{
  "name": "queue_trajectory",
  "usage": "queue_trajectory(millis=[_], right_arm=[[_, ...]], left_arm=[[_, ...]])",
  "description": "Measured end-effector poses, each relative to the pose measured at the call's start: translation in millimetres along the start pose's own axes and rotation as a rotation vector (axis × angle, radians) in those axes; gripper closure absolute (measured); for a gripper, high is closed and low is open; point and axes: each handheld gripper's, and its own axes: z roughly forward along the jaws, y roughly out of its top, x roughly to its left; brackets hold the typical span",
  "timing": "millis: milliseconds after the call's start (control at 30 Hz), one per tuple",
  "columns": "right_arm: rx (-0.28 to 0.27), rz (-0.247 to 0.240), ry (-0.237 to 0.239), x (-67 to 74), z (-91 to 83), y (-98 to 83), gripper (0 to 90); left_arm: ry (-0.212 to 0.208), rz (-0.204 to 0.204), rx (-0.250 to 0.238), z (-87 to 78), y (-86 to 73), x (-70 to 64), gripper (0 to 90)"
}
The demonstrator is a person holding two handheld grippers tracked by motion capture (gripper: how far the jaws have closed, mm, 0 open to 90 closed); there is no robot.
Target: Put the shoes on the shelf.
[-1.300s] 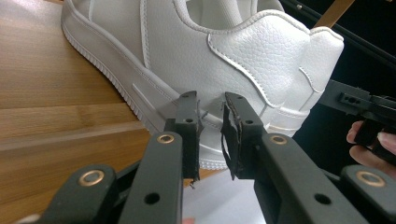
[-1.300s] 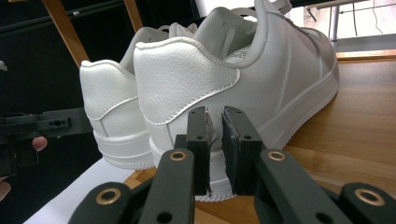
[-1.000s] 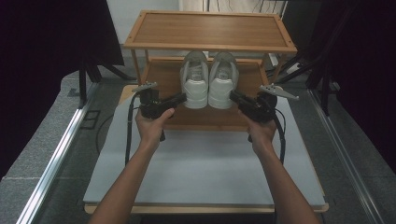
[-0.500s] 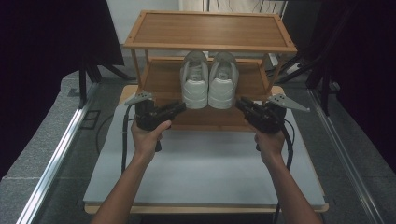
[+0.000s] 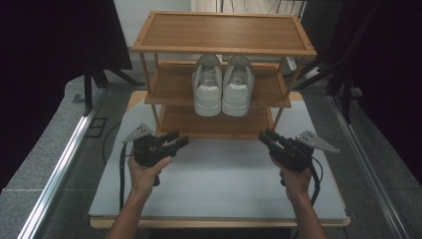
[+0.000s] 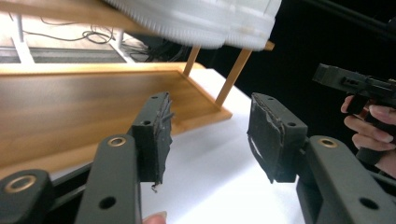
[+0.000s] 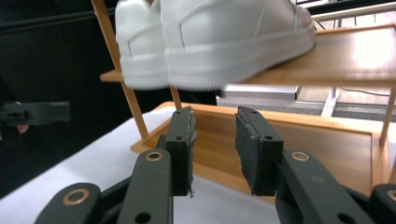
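Shoes (image 5: 223, 85) sit paired on middle shelf (image 5: 171, 84), frame centre. Left gripper (image 5: 175, 141) and right gripper (image 5: 265, 137), lower frame: fingers just been opening, empty. Placing looks done; withdrawal left.

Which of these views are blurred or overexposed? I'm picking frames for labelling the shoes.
High view: evenly lit, dark surroundings, white shoes sharp on the rack's middle shelf. Left gripper view: shoe soles overhead soft and blown out, open left gripper crisp. Right gripper view: shoes bright but readable; glare on the shelf at right.
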Motion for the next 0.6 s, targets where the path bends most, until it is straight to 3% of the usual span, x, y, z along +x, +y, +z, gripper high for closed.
queue_trajectory(millis=[333, 433, 600], right_arm=[[0.059, -0.072, 0.023, 2.7, -15.7, -35.3, 63.2], [0.068, -0.068, 0.034, 2.7, -17.6, -43.0, 62.8], [0.069, -0.055, 0.06, 1.1, -18.5, -47.2, 60.2]], left_arm=[[0.047, 0.0, 0.031, -12.8, -33.2, 5.6, 44.7], [0.058, -0.001, 0.058, -10.5, -39.8, 7.9, 44.3], [0.064, -0.005, 0.055, -13.1, -44.6, 8.9, 43.6]])
